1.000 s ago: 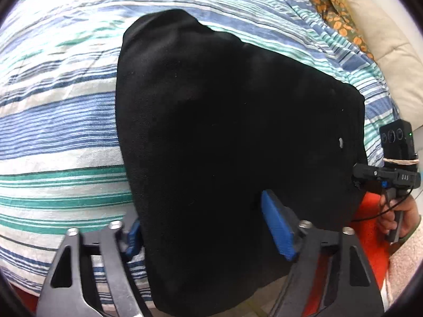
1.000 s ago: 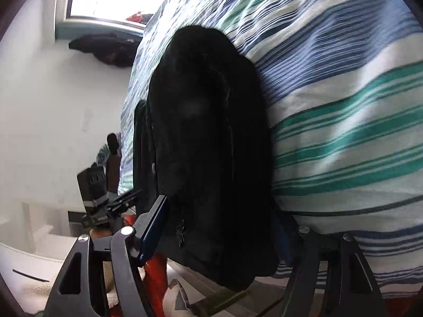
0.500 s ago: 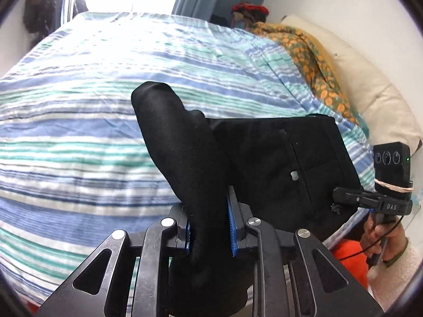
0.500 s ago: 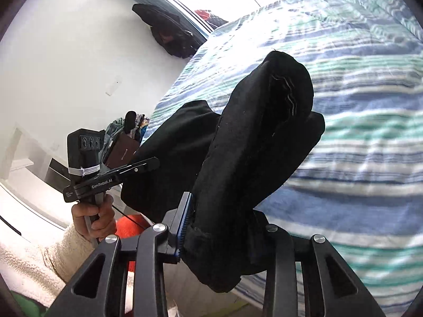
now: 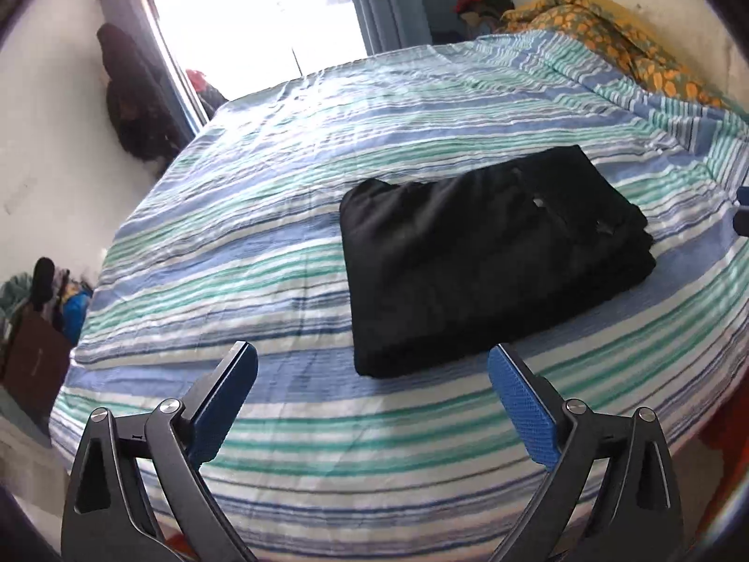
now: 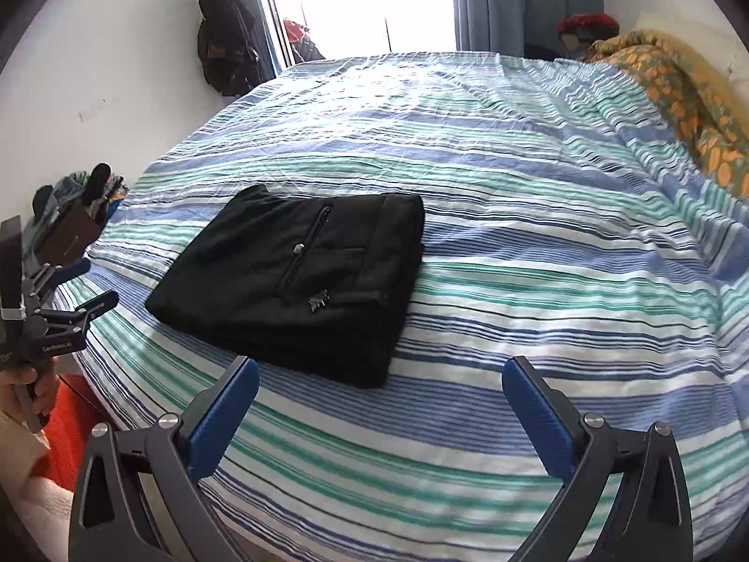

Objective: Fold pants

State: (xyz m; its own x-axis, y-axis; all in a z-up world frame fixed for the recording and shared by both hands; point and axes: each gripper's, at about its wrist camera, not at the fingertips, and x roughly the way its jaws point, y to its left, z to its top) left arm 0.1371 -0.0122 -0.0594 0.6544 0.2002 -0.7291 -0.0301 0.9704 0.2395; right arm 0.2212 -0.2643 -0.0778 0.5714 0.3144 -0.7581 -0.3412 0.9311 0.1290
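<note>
The left wrist view looked forward and downward between its own blue pads [image 5: 522, 410] from the near edge of the striped bed [image 5: 327, 187], with the folded black pants [image 5: 487, 257] close ahead and right of centre. The right wrist view looked the same way from further right along that edge, between its pads [image 6: 538, 417], so the pants [image 6: 299, 276] sat left of centre and the left gripper [image 6: 70, 309] showed at its left rim. Both views shared the bed, the pants, the bright window [image 5: 253, 14] beyond and the orange-patterned blanket [image 6: 683, 93] at the right.
</note>
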